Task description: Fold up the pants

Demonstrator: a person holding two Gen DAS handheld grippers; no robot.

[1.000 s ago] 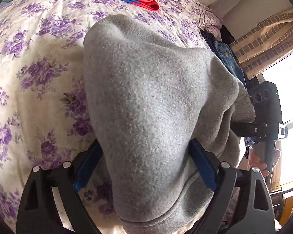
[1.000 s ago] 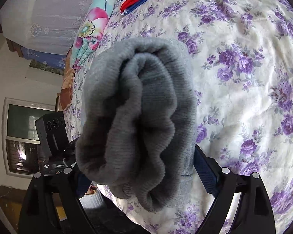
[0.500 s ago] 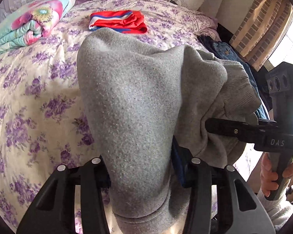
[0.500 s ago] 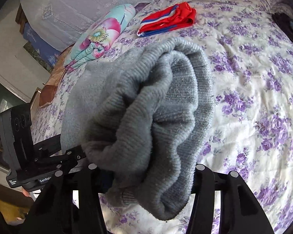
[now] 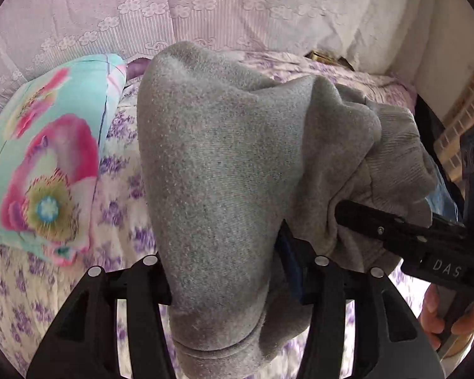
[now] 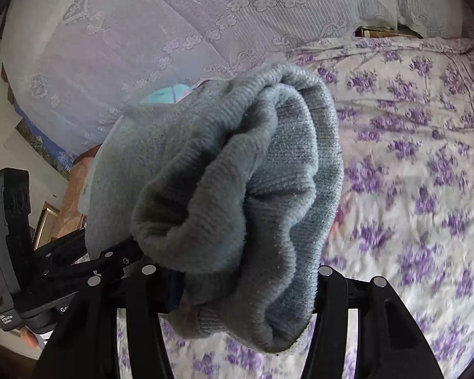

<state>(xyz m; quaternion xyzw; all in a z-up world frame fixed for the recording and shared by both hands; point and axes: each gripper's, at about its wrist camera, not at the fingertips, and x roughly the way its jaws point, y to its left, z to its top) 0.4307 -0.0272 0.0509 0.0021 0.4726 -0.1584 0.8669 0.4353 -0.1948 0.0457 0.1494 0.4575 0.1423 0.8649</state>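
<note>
The grey sweatpants [image 5: 224,164] hang bunched between both grippers, lifted above the bed. My left gripper [image 5: 224,271] is shut on a smooth part of the cloth near a hem. My right gripper [image 6: 243,281] is shut on the ribbed bunched waistband or cuff of the grey sweatpants [image 6: 237,183]. The right gripper also shows in the left wrist view [image 5: 395,230], close at the right, biting the same bundle. The left gripper shows at the lower left of the right wrist view [image 6: 88,262]. The cloth hides most of both grippers' fingertips.
The bed's floral purple sheet [image 6: 410,189] spreads below and right. A turquoise flowered folded quilt [image 5: 47,158] lies at the left. A white lace-covered headboard or pillows [image 5: 237,6] stands behind. A curtain and window [image 5: 464,117] are at the far right.
Both grippers have risen and tilted up with the pants, so the headboard now fills the top. The left gripper closed from wide to tight on the cloth. The red clothing has left view.
</note>
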